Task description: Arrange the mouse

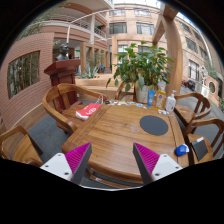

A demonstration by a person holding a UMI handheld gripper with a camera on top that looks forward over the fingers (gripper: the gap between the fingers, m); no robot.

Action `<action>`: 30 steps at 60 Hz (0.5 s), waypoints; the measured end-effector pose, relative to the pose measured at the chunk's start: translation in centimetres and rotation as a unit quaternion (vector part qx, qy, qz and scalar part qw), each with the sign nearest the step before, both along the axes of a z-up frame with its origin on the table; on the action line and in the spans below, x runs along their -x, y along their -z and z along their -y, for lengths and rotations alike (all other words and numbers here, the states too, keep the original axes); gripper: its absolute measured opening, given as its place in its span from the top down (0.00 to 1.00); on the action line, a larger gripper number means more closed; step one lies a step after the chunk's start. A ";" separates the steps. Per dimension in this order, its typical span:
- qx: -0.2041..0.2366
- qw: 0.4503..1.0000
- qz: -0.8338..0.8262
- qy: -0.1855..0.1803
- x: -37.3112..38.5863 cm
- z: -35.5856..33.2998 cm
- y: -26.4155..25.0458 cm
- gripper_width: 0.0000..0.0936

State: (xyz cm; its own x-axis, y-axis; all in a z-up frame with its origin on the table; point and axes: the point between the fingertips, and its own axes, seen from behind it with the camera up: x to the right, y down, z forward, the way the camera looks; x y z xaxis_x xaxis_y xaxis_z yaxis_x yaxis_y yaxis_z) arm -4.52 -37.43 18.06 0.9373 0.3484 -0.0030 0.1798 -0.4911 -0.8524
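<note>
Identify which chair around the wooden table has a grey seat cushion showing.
The chair beside the table, left of the open tool, near the red item. Its grey cushion faces the camera; the other chairs show only wooden frames.

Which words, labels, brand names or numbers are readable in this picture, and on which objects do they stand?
None can be read.
Red packet on the round wooden table: any print too small to read.
Bottle: label too small.
Blue mouse and round mouse pad: no visible text.
</note>
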 end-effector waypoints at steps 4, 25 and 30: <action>0.017 1.000 0.007 0.018 -1.6 0.2 1.6 0.09; 0.037 0.990 0.003 0.136 -17.9 -2.2 12.4 0.09; 0.034 0.983 -0.007 0.178 -21.9 -3.9 13.4 0.09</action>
State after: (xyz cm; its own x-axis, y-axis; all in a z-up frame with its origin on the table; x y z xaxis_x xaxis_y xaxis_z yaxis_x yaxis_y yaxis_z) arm 17.35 -33.49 4.69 0.9996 -0.0037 -0.0286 -0.0255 -0.5764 -0.8168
